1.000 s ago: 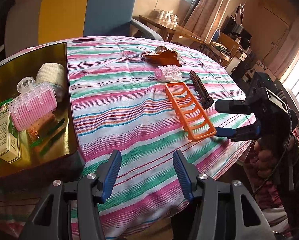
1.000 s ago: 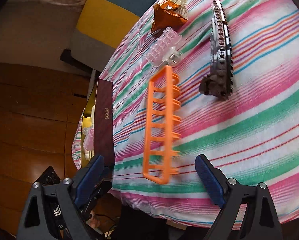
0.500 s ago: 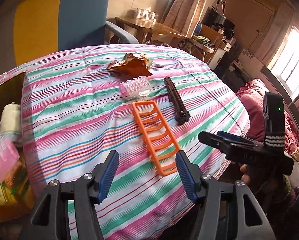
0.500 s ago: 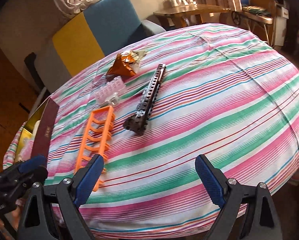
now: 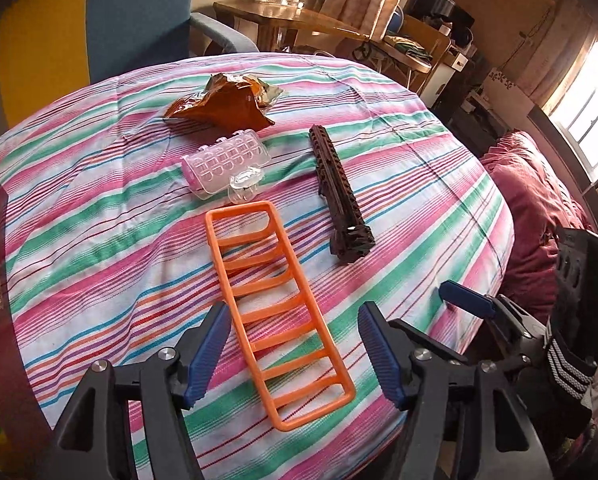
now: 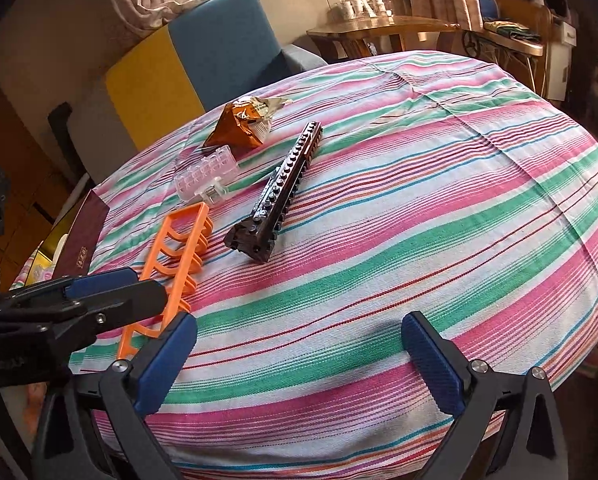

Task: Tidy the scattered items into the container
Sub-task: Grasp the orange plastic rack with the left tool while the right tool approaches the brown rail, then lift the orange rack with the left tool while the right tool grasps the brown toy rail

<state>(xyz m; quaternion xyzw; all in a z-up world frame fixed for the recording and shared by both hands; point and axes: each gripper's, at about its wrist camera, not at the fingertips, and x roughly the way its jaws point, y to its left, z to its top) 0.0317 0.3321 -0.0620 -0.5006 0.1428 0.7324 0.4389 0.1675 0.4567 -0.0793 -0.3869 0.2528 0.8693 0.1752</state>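
An orange plastic rack (image 5: 275,312) lies flat on the striped tablecloth, its near end between the open jaws of my left gripper (image 5: 299,356). It also shows in the right wrist view (image 6: 179,248). Beyond it lie a clear pink hair roller (image 5: 223,162), a dark brown brick bar (image 5: 339,196) and an orange snack packet (image 5: 223,100). My right gripper (image 6: 299,360) is open and empty over the table's near edge, right of the rack. The container (image 6: 79,240) sits at the table's left edge, only its dark red wall showing.
A blue and yellow armchair (image 6: 203,52) stands behind the round table. A wooden side table (image 6: 383,28) with cups stands at the back right. A red cushion (image 5: 539,208) lies off the table's right edge.
My left gripper has swung right, away from the container, and now straddles the rack's near end. My right gripper has turned to face across the table.
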